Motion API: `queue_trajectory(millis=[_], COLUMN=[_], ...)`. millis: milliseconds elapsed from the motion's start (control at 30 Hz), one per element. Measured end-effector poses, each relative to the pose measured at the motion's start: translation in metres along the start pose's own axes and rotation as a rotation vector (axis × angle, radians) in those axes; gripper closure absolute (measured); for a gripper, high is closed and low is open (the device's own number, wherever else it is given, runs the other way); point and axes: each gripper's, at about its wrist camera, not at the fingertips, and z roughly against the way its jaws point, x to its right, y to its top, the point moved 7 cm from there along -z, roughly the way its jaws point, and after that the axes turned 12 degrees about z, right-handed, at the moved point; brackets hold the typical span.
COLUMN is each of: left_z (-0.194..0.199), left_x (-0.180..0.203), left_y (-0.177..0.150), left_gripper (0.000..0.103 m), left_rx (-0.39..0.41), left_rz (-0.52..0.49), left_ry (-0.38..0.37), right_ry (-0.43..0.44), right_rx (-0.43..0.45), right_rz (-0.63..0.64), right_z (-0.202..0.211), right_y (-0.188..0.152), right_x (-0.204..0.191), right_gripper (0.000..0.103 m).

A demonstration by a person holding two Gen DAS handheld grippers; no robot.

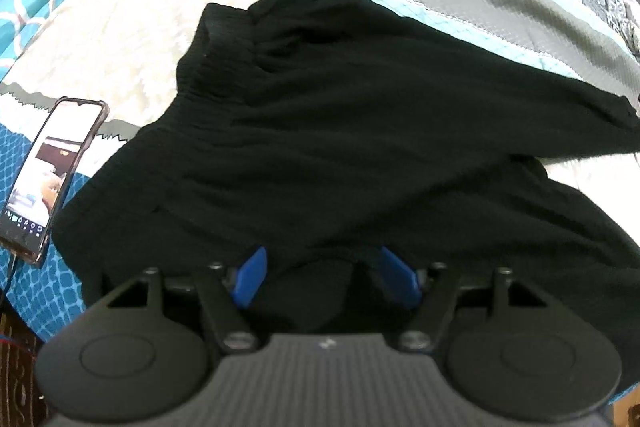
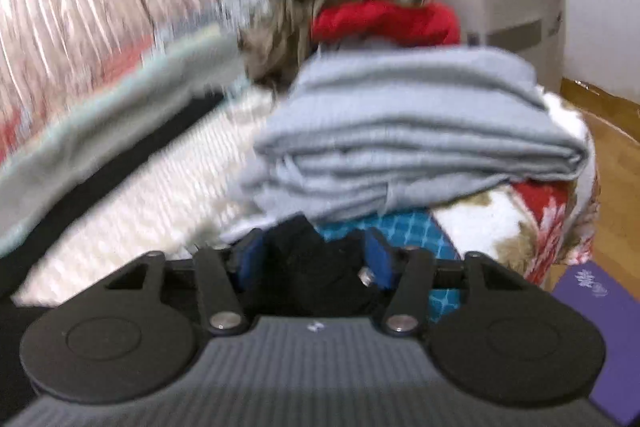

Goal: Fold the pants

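Observation:
In the left wrist view the black pants lie spread over the bed, with the gathered waistband at the upper left. My left gripper hovers at their near edge. Its blue fingers stand wide apart, and loose black cloth lies between them and over their tips. In the blurred right wrist view my right gripper has a bunch of the black pants filling the gap between its blue pads. A dark strip of the same cloth runs away to the left.
A lit phone with a cable lies on the patterned bedspread, left of the pants. Ahead of the right gripper is a stack of folded grey cloth, with red fabric and a cardboard box behind. A purple mat and wooden floor are at the right.

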Motion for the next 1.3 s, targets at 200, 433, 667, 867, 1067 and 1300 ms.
queue_trajectory(millis=[200, 433, 667, 867, 1067, 1300], left_z=[0.000, -0.012, 0.000, 0.008, 0.009, 0.010], left_x=[0.003, 0.011, 0.010, 0.000, -0.002, -0.008], left_y=[-0.002, -0.007, -0.011, -0.014, -0.037, -0.064], left_gripper=[0.037, 0.026, 0.026, 0.025, 0.023, 0.022], left_rx=[-0.008, -0.024, -0.008, 0.010, 0.016, 0.019], left_rz=[-0.015, -0.058, -0.070, -0.084, -0.176, -0.299], left_ry=[-0.013, -0.016, -0.040, -0.033, -0.011, 0.018], right_ry=[0.015, -0.141, -0.270, -0.001, 0.455, 0.721], right_rx=[0.121, -0.074, 0.069, 0.129, -0.041, -0.308], right_rz=[-0.056, -0.138, -0.134, -0.045, 0.165, 0.386], right_z=[0.052, 0.025, 0.050, 0.067, 0.055, 0.048], right_y=[0.006, -0.044, -0.013, 0.000, -0.042, -0.107], right_x=[0.009, 0.045, 0.043, -0.033, -0.198, -0.306], right_gripper=[0.091, 0.085, 0.061, 0.061, 0.062, 0.061])
